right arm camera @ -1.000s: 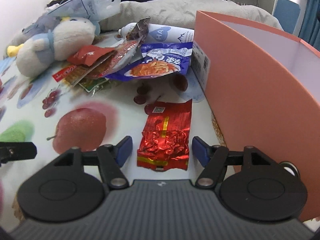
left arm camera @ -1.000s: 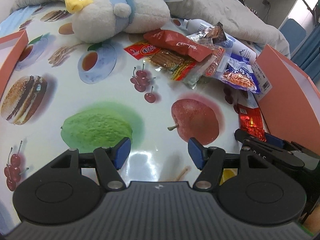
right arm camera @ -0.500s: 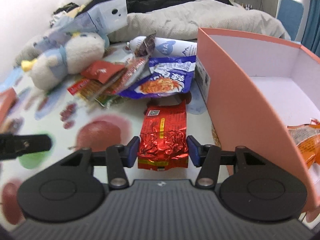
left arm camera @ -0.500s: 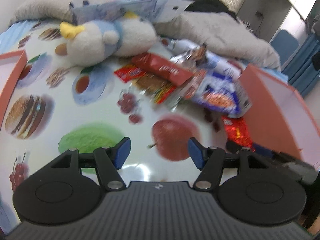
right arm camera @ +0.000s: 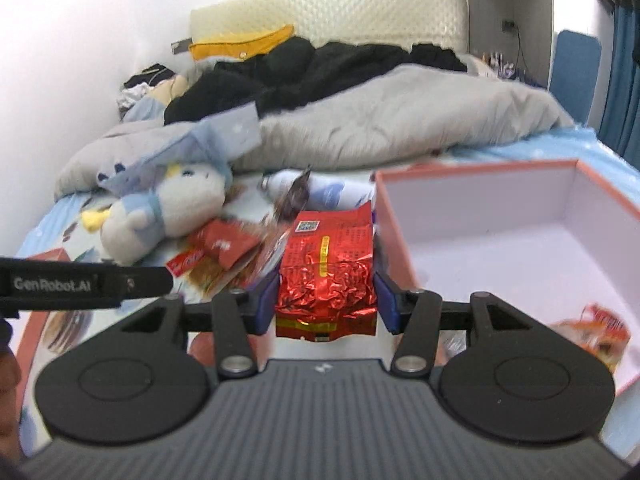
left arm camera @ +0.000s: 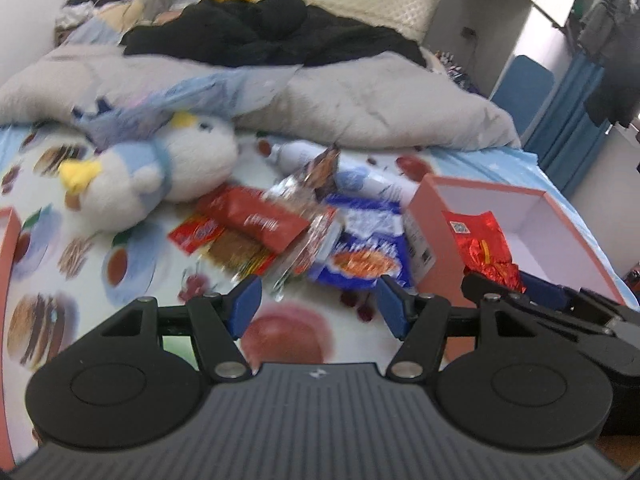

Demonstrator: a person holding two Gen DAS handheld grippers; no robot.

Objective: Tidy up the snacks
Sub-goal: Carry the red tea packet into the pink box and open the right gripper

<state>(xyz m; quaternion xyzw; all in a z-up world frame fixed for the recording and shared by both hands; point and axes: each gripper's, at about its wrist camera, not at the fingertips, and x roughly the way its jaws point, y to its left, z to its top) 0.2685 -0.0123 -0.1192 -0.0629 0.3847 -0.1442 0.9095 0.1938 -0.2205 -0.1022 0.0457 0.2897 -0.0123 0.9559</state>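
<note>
Right wrist: one red foil packet (right arm camera: 326, 280), clamped.

Bedroom: bed (right arm camera: 400, 128), plush toy (left arm camera: 160, 184)

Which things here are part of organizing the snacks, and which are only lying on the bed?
Part of the job:
- red foil packet, held in the right gripper
- pink box, one orange snack bag inside
- snack pile on the fruit-print sheet
- left gripper, open and empty

Only lying about:
- plush toy
- grey blanket
- black clothes
- white bottle
</note>
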